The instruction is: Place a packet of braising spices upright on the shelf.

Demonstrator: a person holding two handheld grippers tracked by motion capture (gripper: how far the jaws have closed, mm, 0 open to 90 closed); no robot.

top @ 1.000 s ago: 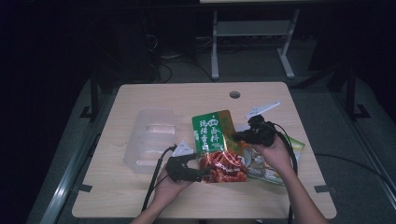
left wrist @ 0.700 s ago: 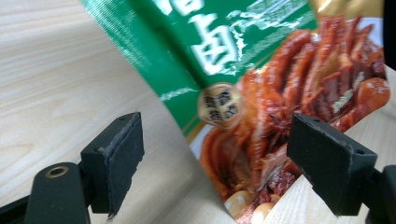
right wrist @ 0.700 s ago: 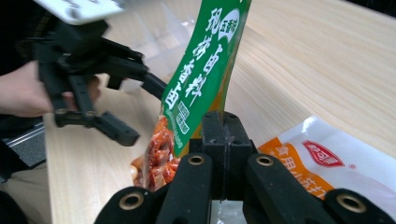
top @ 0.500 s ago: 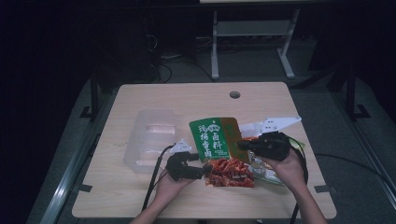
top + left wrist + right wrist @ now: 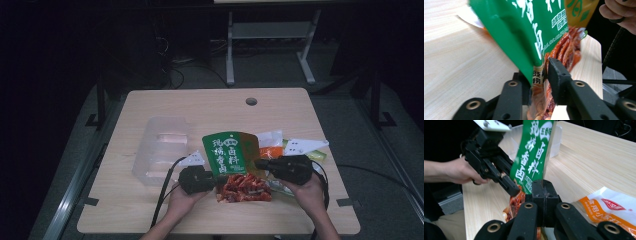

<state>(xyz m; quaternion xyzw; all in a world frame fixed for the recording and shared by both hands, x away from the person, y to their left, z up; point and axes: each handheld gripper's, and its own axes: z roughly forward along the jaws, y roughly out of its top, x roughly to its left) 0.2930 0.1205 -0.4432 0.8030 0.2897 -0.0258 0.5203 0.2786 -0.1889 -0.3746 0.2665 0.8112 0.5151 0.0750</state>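
Between left gripper fingers, clamped green packet; right gripper, clenched on it, with orange-labelled bag beside.

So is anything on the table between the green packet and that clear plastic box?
Nothing visible. The green packet, held by both claws, hangs right of the clear box, with only bare table between them.
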